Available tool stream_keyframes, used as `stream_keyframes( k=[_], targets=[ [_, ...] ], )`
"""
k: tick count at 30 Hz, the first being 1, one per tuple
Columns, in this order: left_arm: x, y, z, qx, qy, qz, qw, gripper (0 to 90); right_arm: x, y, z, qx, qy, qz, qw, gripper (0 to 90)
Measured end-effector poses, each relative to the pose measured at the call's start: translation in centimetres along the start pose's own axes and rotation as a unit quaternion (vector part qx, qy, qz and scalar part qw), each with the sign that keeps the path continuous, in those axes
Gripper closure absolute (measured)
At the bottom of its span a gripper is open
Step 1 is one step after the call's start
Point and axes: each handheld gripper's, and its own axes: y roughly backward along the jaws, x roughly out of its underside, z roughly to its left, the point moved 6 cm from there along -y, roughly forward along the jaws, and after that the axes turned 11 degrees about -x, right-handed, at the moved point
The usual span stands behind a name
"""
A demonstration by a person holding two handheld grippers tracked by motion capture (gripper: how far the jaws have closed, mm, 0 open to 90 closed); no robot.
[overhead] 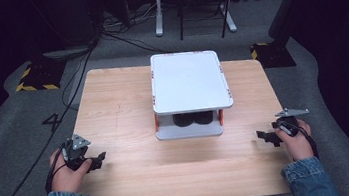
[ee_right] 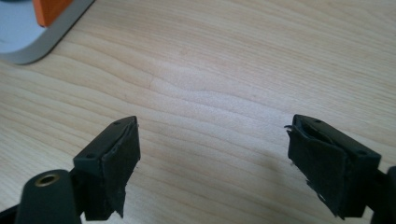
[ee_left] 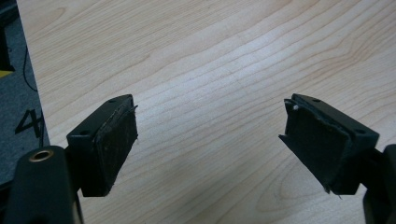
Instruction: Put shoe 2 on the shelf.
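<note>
A white two-level shelf [overhead: 189, 81] with orange corner posts stands at the middle of the wooden table [overhead: 131, 133]; two dark round things [overhead: 193, 119] sit on its lower level. My left gripper [overhead: 98, 161] rests low over the table's left front, held by a hand, its jaws pointing right. In the left gripper view my left gripper [ee_left: 210, 140] is open with bare wood between the pads. My right gripper [overhead: 263, 136] is at the right front, pointing left toward the shelf. The right gripper view has my right gripper [ee_right: 212, 161] open, nothing between its pads, and the shelf's base corner [ee_right: 32, 32] at top left.
The table edge and grey carpet [ee_left: 18, 102] lie to the left of the left gripper. Beyond the table are a folding chair [overhead: 204, 3], cables on the floor and yellow-black striped stand feet [overhead: 34, 77]. Bare wood spans the front of the table between the two hands.
</note>
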Motion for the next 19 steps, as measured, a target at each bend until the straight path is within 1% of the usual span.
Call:
stream_keyframes(
  k=[2, 3, 4, 5, 8, 9, 11, 12, 14, 15, 16, 17, 19],
  targets=[
    [0.1, -0.2, 0.0, 0.001, -0.001, 0.000, 1.0000, 17.6, 0.1, -0.5, 0.0, 0.000, 0.008, 0.001, 1.0000, 17.3],
    [0.1, -0.3, 0.0, 0.000, -0.002, -0.002, 1.0000, 17.6, 0.2, -0.8, 0.0, 0.005, 0.013, -0.003, 0.9999, 17.8],
    [0.2, -0.3, 0.0, 0.001, 0.002, 0.000, 1.0000, 17.6, 0.1, -1.0, 0.0, 0.009, 0.017, -0.005, 0.9998, 18.0],
    [0.2, -0.3, 0.0, 0.000, 0.001, 0.000, 1.0000, 17.6, 0.1, -1.3, 0.0, 0.010, 0.022, -0.007, 0.9997, 18.0],
    [0.1, -0.3, -0.1, 0.002, 0.001, -0.003, 1.0000, 17.6, 0.0, -1.9, 0.0, 0.014, 0.025, -0.027, 0.9992, 17.4],
    [0.0, -0.3, -0.2, 0.004, 0.001, -0.005, 1.0000, 17.6, -0.1, -2.1, 0.0, 0.021, 0.030, -0.032, 0.9988, 16.9],
    [0.0, -0.3, -0.4, 0.007, 0.003, -0.005, 1.0000, 17.6, -0.1, -2.2, 0.0, 0.022, 0.029, -0.036, 0.9987, 15.5],
    [-0.1, -0.3, -0.4, 0.007, -0.001, -0.008, 0.9999, 17.6, -0.1, -2.3, 0.1, 0.023, 0.028, -0.038, 0.9986, 15.3],
    [-0.2, -0.3, -0.5, 0.007, -0.003, -0.011, 0.9999, 17.6, -0.1, -2.3, 0.1, 0.026, 0.029, -0.043, 0.9984, 15.1],
    [-0.3, -0.3, -0.5, 0.008, -0.003, -0.012, 0.9999, 17.6, -0.1, -2.4, 0.1, 0.026, 0.030, -0.045, 0.9982, 15.0],
    [-0.3, -0.2, -0.6, 0.011, 0.004, -0.013, 0.9998, 17.6, -0.1, -2.4, 0.1, 0.026, 0.030, -0.045, 0.9982, 15.0],
    [-0.4, -0.2, -0.7, 0.012, 0.007, -0.015, 0.9998, 17.6, -0.1, -2.4, 0.1, 0.026, 0.030, -0.045, 0.9982, 15.0],
    [-0.5, -0.2, -0.8, 0.015, 0.006, -0.019, 0.9997, 17.6, -0.1, -2.4, 0.1, 0.027, 0.029, -0.045, 0.9982, 14.9]
  ],
)
